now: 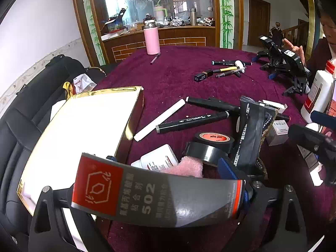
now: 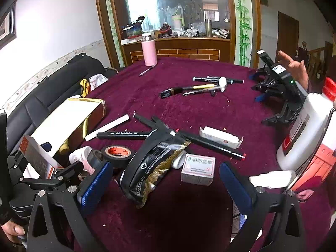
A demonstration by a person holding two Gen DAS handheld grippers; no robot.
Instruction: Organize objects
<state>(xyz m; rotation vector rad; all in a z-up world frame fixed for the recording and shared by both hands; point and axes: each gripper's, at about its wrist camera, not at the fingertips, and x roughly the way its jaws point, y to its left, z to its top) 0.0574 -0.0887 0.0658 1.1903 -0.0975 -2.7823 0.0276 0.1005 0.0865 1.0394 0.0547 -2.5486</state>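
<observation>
My left gripper (image 1: 168,180) is shut on a grey and red 502 glue box (image 1: 155,195), held across its blue pads beside an open gold box (image 1: 79,126) at the table's left edge. The same glue box (image 2: 37,157) and left gripper (image 2: 61,174) show at the left of the right wrist view. My right gripper (image 2: 166,187) is open and empty above the purple cloth, its blue pads (image 2: 94,182) on either side of a black and gold packet (image 2: 151,166). Markers (image 1: 193,121), black tape rolls (image 1: 210,145), a small grey box (image 2: 198,166) and a white bottle (image 1: 159,157) lie around.
A large white jug with a red cap (image 2: 302,134) stands at the right. Another pair of black grippers (image 2: 281,90) rests at the far right with a person's hand above. A pink flask (image 2: 149,50) stands at the far edge. More pens (image 2: 201,86) lie mid-table. A black sofa (image 1: 31,109) is on the left.
</observation>
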